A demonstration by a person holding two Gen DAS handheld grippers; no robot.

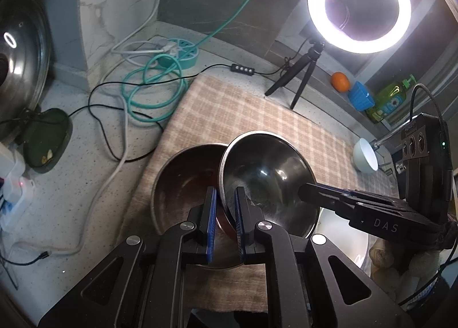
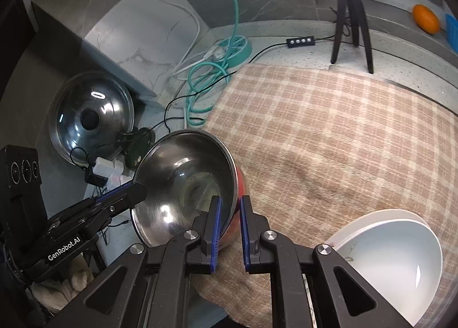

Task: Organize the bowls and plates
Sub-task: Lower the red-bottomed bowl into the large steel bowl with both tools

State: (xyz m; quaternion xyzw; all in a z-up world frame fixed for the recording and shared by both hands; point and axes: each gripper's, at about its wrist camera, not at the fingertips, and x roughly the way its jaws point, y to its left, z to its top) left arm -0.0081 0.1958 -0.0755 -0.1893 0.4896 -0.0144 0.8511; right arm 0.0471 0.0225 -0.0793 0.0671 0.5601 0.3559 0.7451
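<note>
Left gripper (image 1: 224,196): blue-padded fingers clamped on the near rim of a stainless-steel bowl (image 1: 266,173), one pad inside, one outside. Right gripper (image 2: 229,208): likewise pinched on the opposite rim of the same bowl, whose outer wall shows red in the right wrist view. The bowl is held tilted between the two tools, over the near left part of a checked beige cloth (image 1: 246,107).

Second bowl (image 1: 183,182): metal with a reddish-brown interior, lying on the cloth directly under and beside the held one; whether the two touch cannot be told.

White bowl (image 2: 395,259): near right corner of the cloth, sitting in or on another white dish.

Small pale bowl (image 1: 365,156): right edge of the cloth, by a metal fitting.

Counter (image 1: 86,185), left of the cloth: glass pot lid (image 1: 20,62) leaning at the wall, dark green dish (image 1: 45,139), teal cable (image 1: 154,90) coiled by a round teal power hub (image 1: 180,52), black and white leads.

Back edge: lit ring light (image 1: 359,3) on a black tripod (image 1: 300,73), with an inline remote (image 1: 243,68).

Ledge at far right: orange fruit (image 1: 340,81), blue ribbed cup (image 1: 361,96), green soap bottle (image 1: 392,96).
</note>
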